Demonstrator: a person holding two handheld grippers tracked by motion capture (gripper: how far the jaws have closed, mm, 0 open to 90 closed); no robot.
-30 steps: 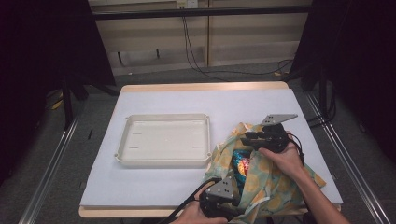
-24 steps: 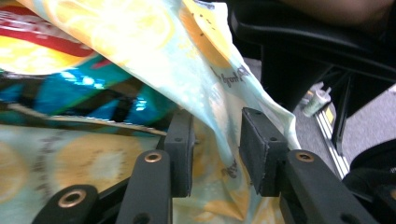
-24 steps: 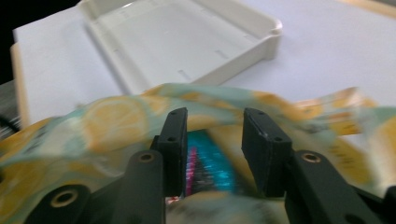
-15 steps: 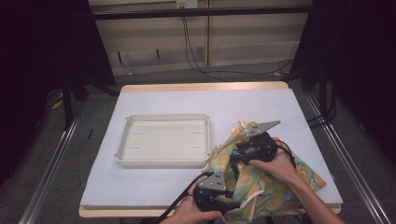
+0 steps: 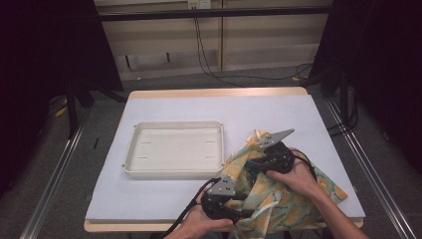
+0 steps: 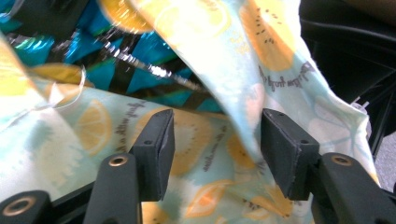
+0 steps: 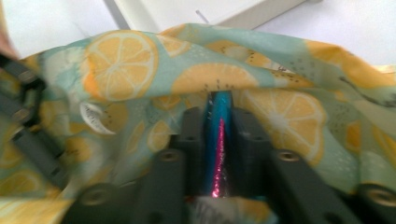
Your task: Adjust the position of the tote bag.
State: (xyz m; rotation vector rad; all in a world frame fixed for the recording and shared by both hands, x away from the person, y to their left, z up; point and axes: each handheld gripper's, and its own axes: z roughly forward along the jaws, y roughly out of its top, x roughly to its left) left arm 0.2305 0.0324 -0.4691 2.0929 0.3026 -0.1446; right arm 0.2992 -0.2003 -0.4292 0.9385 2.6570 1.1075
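Overhead arrangement of a white-topped table with a pale wooden edge. A shallow, cream-coloured rectangular tray lies left of centre, its long side parallel to the near edge of the table. At the near right corner lies a fabric bag printed with orange and lemon slices on a pale blue-green ground; its near part hangs over the near edge of the table, and its far left fold lies just beside the tray's near right corner.

Both hands enter from the near side. The left tongs sit at the near left part of the bag, the grey three-cornered plate on top. In the left gripper view, the left tongs stand apart, open, with printed cloth lying between and beyond the two black jaws; whether either jaw touches the cloth cannot be told. Beyond the cloth, a shiny packet patterned in blue, teal and black shows inside the bag's opening.

The right tongs rest on the far side of the bag, the right hand behind them. In the right gripper view, the right tongs are closed on the thin edge of the shiny blue packet, which stands upright between the jaws, with the bag's rim arching just beyond it.
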